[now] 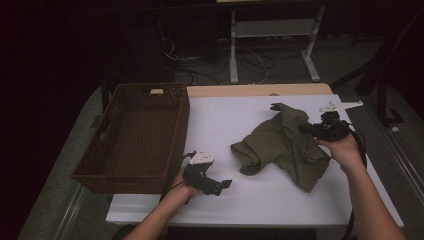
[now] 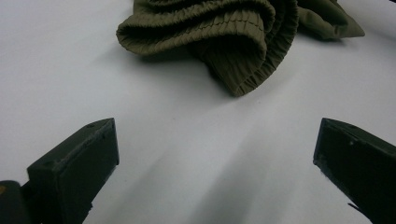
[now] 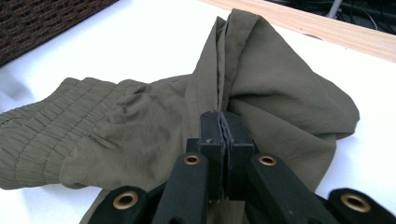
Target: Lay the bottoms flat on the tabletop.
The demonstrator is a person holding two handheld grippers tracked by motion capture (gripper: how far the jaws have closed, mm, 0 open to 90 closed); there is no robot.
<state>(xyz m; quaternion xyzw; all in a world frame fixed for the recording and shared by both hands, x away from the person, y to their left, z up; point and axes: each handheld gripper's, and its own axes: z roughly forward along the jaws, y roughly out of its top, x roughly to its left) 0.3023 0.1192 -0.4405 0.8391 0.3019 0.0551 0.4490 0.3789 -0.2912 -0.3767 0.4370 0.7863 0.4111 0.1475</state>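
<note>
White tabletop – pale wood edge, dark cabled floor beyond

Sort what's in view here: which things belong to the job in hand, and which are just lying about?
In the job:
- olive shorts, crumpled on the white table
- right gripper, shut on a fold of the shorts
- left gripper, open, short of the elastic waistband
- probably the brown wicker basket, standing empty at the table's left

Lying about:
- white stand behind the table
- cables on the floor
</note>
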